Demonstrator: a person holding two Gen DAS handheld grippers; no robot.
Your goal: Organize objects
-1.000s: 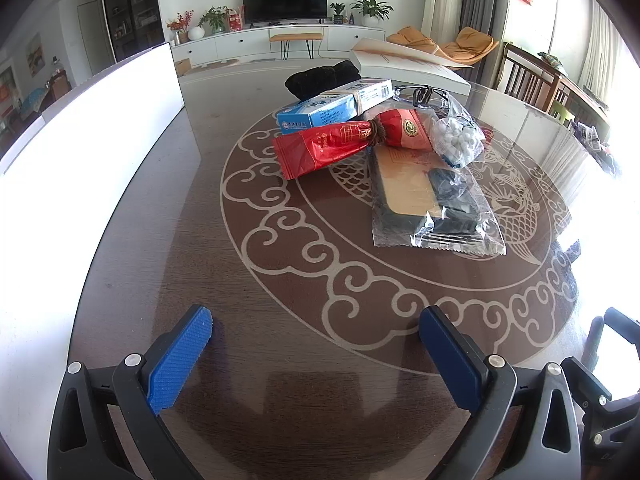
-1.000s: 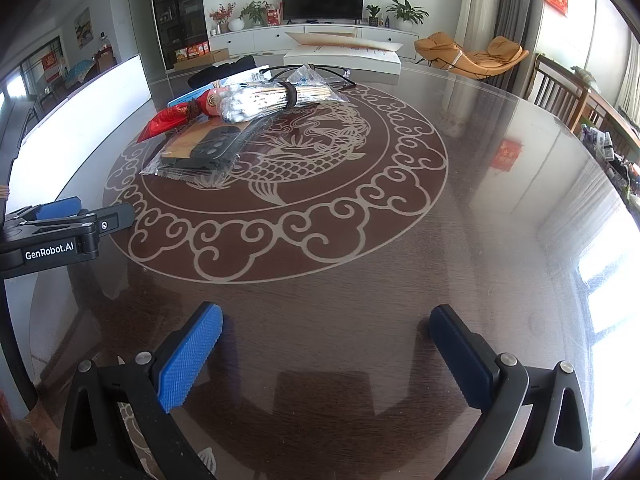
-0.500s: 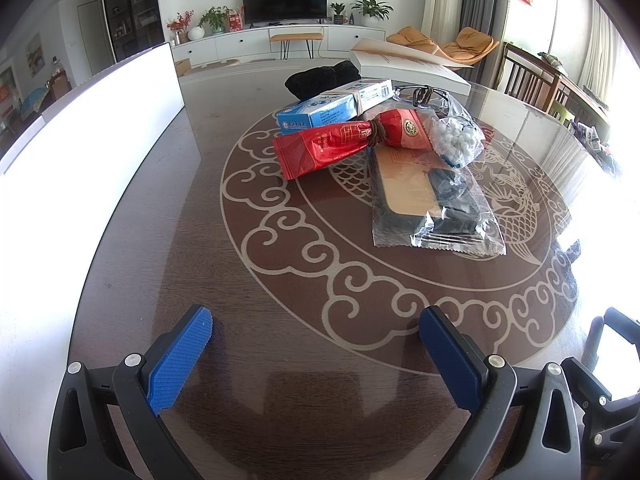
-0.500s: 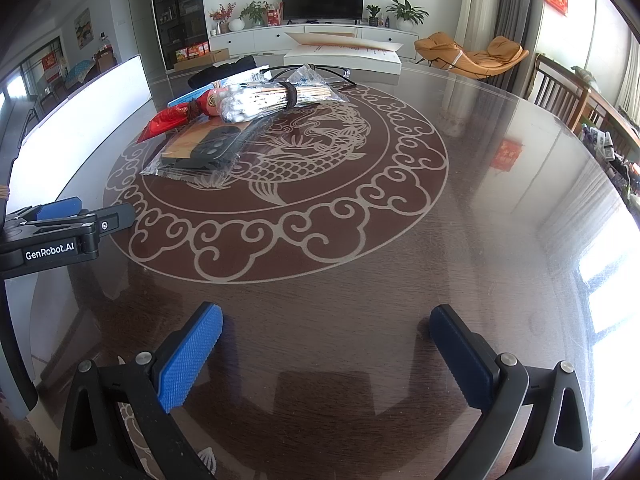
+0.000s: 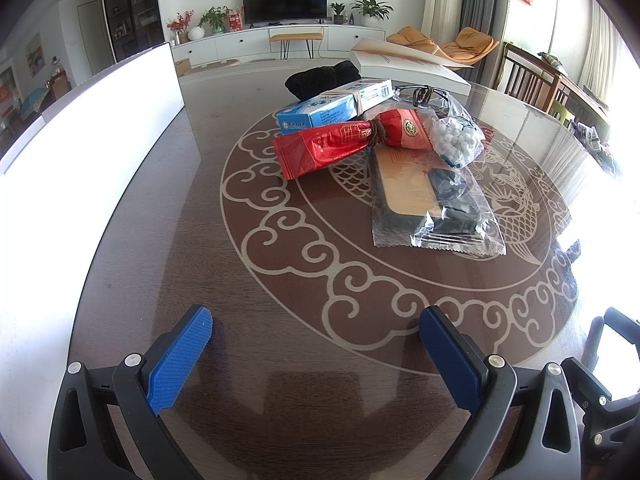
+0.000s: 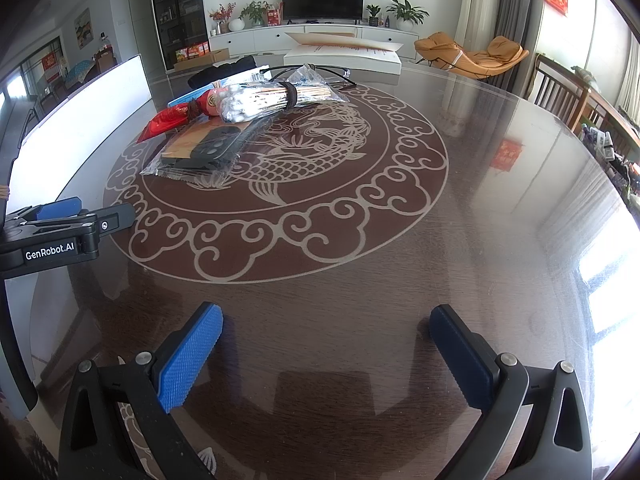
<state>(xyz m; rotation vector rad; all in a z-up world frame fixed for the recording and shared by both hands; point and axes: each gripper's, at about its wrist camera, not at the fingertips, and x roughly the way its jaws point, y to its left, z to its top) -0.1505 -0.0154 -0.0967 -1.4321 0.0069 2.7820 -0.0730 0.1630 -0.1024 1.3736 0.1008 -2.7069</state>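
My left hand-held gripper (image 5: 316, 354): jaws spread wide, holding nothing, low over the near part of the bench (image 5: 280, 280).
My right hand-held gripper (image 6: 326, 350): also spread wide and empty, to the right of the left one.
Where the things are: all bunched in one pile toward the far side of the bench, on its carp-and-cloud pattern, well apart from both grippers.
Red foil packet (image 5: 344, 144): tied at its waist with a brown band; looks light, crinkly and slippery. I judge the tied waist the best place to pinch.
Blue and white carton (image 5: 332, 106): just behind the red packet, banded round; stiff card, probably light, best taken across its narrow sides.
Clear bag of cotton swabs (image 6: 276, 98): holds white-tipped sticks, cinched by a dark band; soft and light. Grip at the band.
Clear flat pouch (image 5: 432, 204): holds a tan card and dark moulded pieces, what exactly I cannot tell; thin, slick film lying flat, so hard to get under. Take a crimped edge.
Black soft bundle (image 5: 320, 78): behind the carton; looks like fabric, squashy.
Black-framed glasses (image 5: 424, 92): beside the carton, fragile.
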